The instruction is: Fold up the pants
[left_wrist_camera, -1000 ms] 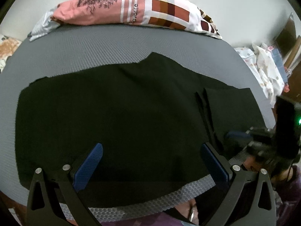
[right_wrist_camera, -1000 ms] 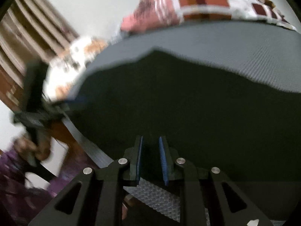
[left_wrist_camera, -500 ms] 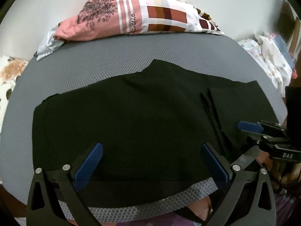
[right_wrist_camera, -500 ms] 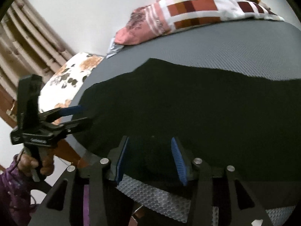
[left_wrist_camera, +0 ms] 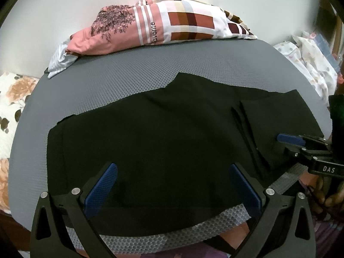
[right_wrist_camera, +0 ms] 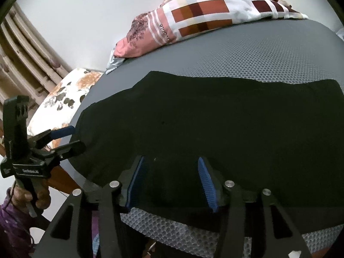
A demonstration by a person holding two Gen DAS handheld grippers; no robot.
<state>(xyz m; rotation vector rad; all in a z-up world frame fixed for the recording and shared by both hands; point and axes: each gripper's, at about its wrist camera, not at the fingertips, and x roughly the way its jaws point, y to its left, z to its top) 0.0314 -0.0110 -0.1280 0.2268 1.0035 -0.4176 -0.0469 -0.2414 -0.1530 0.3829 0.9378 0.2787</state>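
Both tools stand apart over black cloth pants spread flat on a grey honeycomb-textured bed.

The right tool (right_wrist_camera: 172,180), blue-padded, has just been opening; its pads straddle the pants' (right_wrist_camera: 215,116) near edge without pressing it. The left tool (left_wrist_camera: 172,189) gapes wide above the cloth at six o'clock. The bed (left_wrist_camera: 172,68) carries a pink patchwork pillow (left_wrist_camera: 163,21) at twelve o'clock, well apart from the pants.
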